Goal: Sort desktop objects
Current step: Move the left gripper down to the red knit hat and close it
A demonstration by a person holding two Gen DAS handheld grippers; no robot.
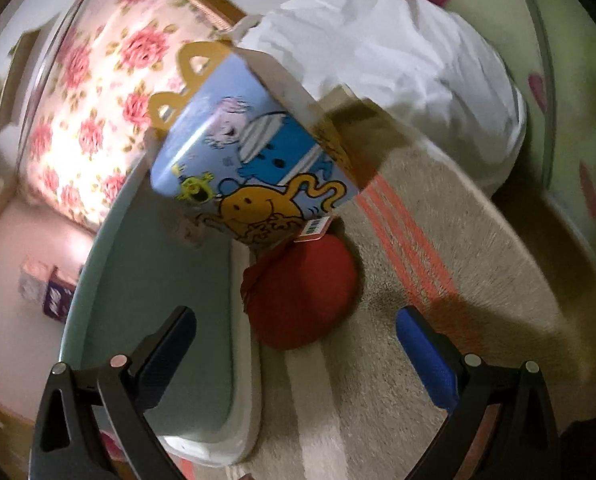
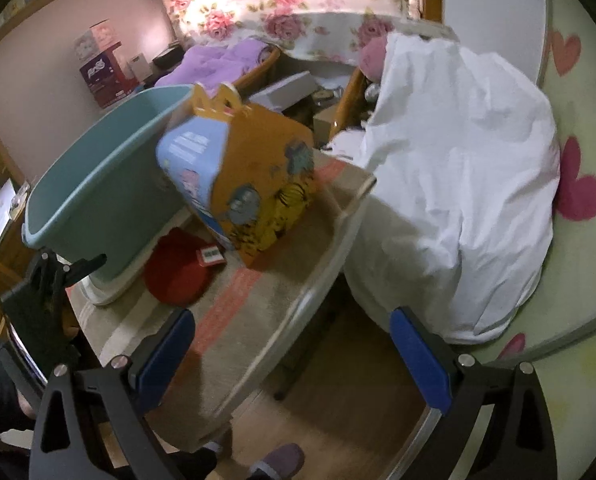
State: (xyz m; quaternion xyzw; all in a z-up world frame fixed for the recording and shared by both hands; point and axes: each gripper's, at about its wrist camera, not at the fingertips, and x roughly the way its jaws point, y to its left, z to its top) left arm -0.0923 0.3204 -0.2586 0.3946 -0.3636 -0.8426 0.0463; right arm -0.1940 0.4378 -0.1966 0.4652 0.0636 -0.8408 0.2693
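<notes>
Box (image 1: 253, 160) with cartoon print stands on the table (image 2: 257, 320), touching the teal bin (image 2: 97, 196), a red cap (image 1: 302, 292) at its base. Both grippers, left (image 1: 298, 356) and right (image 2: 293, 352), gape, grasping nothing.

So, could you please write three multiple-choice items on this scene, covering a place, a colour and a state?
1. Where does the red cushion lie?
A. inside the bin
B. on the mat beside the bin
C. on the floor

2. What colour is the plastic bin?
A. teal
B. orange
C. black

3. How does the right tool stand?
A. shut on the box
B. shut on nothing
C. open, holding nothing

Key: 1 B, it rests on the mat between the bin and the cartoon meal box; 2 A, its walls are teal; 3 C, its fingers stand wide apart.
</notes>
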